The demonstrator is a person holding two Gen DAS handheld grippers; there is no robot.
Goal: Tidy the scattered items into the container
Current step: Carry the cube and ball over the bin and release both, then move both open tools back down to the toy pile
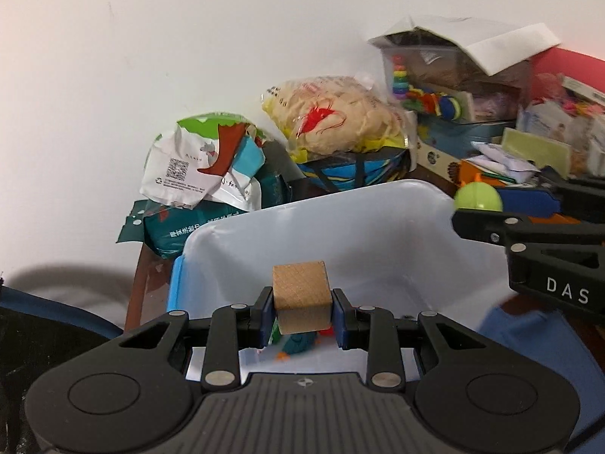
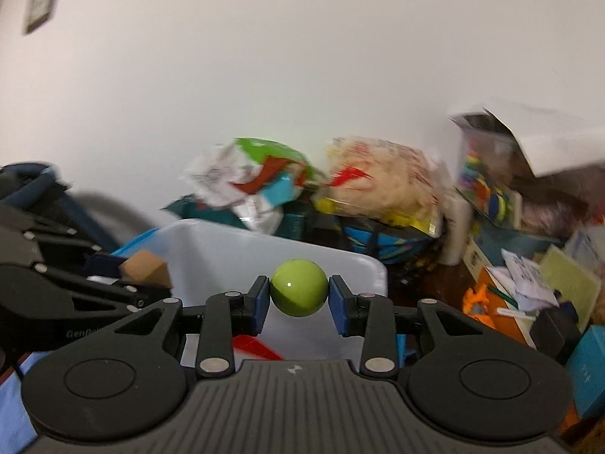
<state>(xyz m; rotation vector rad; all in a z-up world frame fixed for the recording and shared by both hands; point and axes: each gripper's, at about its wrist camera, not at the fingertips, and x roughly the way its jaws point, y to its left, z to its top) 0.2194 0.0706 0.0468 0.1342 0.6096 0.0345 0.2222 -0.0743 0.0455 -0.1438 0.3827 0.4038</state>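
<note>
My left gripper (image 1: 302, 308) is shut on a wooden cube (image 1: 301, 295) and holds it above the open white plastic bin (image 1: 340, 219). Small coloured toys (image 1: 298, 342) lie on the bin floor below it. My right gripper (image 2: 298, 295) is shut on a green ball (image 2: 298, 292) over the same bin (image 2: 227, 242). In the left wrist view the right gripper (image 1: 478, 208) comes in from the right with the ball (image 1: 477, 196) at the bin's right rim. In the right wrist view the left gripper with the cube (image 2: 147, 268) is at the left.
Behind the bin, against the white wall, stand crumpled snack bags (image 1: 204, 166), a bag of crackers (image 1: 340, 117) on a blue basket, and a clear box of toys (image 1: 446, 75). Papers, boxes and orange toy pieces (image 2: 480, 299) crowd the right side. A dark blue bag (image 2: 34, 189) sits left.
</note>
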